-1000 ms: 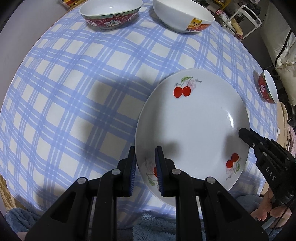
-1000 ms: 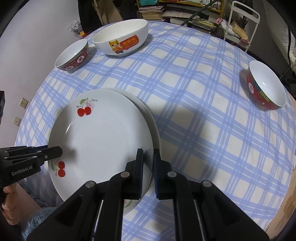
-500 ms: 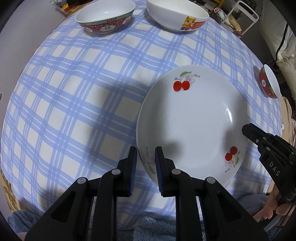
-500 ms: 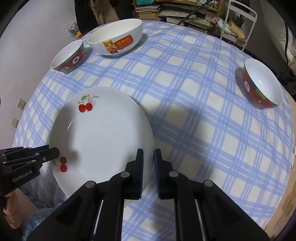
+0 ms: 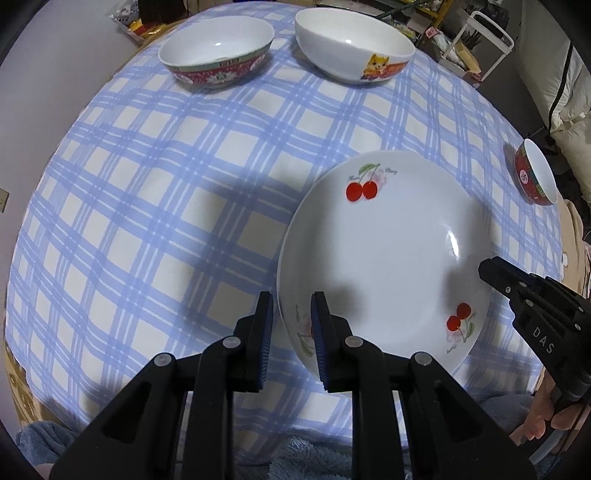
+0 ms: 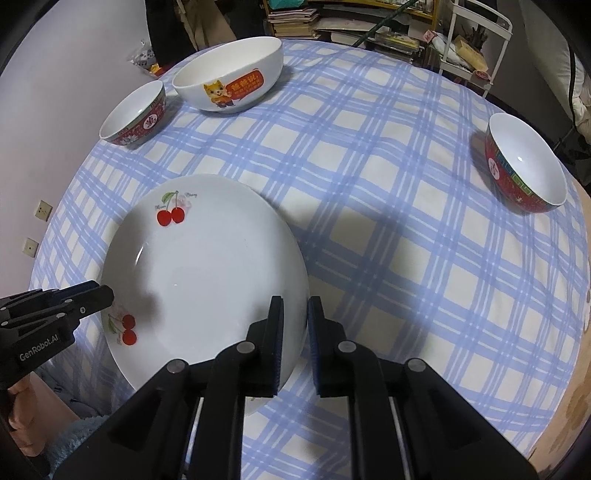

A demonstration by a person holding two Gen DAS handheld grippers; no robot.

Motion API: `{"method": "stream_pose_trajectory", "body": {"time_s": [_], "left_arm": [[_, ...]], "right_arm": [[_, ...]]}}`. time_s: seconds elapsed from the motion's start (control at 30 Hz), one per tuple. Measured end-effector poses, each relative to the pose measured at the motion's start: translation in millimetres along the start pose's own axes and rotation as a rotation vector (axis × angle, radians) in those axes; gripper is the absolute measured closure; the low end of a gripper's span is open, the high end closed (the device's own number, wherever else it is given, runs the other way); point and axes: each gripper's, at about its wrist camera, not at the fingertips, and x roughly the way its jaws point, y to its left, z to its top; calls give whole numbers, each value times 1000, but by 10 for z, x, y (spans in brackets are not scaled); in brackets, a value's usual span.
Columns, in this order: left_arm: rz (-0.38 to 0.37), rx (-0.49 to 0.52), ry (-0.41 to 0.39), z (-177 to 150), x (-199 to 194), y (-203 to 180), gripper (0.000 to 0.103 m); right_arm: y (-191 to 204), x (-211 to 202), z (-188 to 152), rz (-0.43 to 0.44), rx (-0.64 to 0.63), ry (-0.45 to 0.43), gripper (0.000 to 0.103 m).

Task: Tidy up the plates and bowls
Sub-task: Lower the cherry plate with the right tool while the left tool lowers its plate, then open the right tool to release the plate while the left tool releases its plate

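White porcelain first: cherry-print plate (image 6: 203, 277) lying low on the checked tablecloth (image 6: 369, 184) at the near edge, toward 7 o'clock in the right wrist view. Squared up now over a second plate, seen a second ago peeking out at 3 o'clock and since covered completely, so likely a finished stack of two (lower one out of sight, hence a judgement only). Left gripper (image 5: 291, 332) astride the rim at 8 o'clock, right gripper (image 6: 295, 332) astride it at 5 o'clock; both sets of jaws at the same narrow gap as before, rim between the pads, pressing or merely straddling impossible to tell. Probably time to let go and back both tools straight off, without dragging the top plate askew. Farther out: red-banded bowl (image 6: 135, 114) at 11 o'clock, touching or just beside a bigger white bowl with a cartoon fox (image 6: 229, 77) at 12; another red bowl (image 6: 526, 166) alone at 2 o'clock, well apart from the rest. Bare cloth between stack and bowls, nothing blocking a reach. Beyond the far edge, shelves with books (image 6: 295, 18) and a white rack (image 6: 476, 40), no concern here.
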Motion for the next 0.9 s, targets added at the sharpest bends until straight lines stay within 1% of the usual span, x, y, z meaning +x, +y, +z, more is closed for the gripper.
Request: {"method": "stream_pose_trajectory", "body": {"time_s": [0.13, 0.3, 0.33, 0.37, 0.4, 0.47, 0.5, 0.53, 0.57, 0.6, 0.67, 0.7, 0.77, 0.83, 0.9], "left_arm": [[-4, 7, -21, 33, -54, -9, 81], [12, 11, -58, 99, -136, 16, 79], [14, 12, -63, 119, -147, -2, 78], [19, 16, -77, 152, -183, -3, 77], [27, 19, -85, 195, -205, -23, 76], [38, 32, -111, 282, -306, -43, 74], [34, 36, -125, 319, -355, -48, 73], [27, 34, -153, 371, -442, -39, 67], [28, 35, -172, 414, -503, -28, 57], [32, 37, -183, 457, -539, -30, 52], [44, 40, -213, 579, -640, -8, 43], [49, 38, -216, 629, -670, 8, 41], [49, 37, -208, 799, -717, 48, 32], [52, 28, -208, 944, -746, 95, 29], [57, 15, -222, 1090, -771, 137, 28]], "right_arm": [[-54, -52, 37, 33, 23, -28, 89], [-123, -89, 112, 57, 60, -66, 88], [-136, -107, 140, 65, 64, -75, 88], [-142, -121, 167, 68, 67, -82, 85], [-150, -138, 203, 67, 70, -88, 81], [-149, -182, 296, 63, 61, -110, 55], [-147, -210, 349, 49, 58, -126, 53], [-144, -254, 415, 30, 54, -148, 51], [-145, -274, 451, 29, 49, -155, 48], [-146, -307, 525, 37, 42, -161, 44], [-157, -356, 621, 45, 47, -174, 25], [-168, -385, 673, 44, 56, -187, 21], [-189, -438, 779, 49, 70, -217, 7], [-198, -468, 896, 63, 77, -232, 2], [-192, -477, 996, 96, 76, -241, 2]]}}
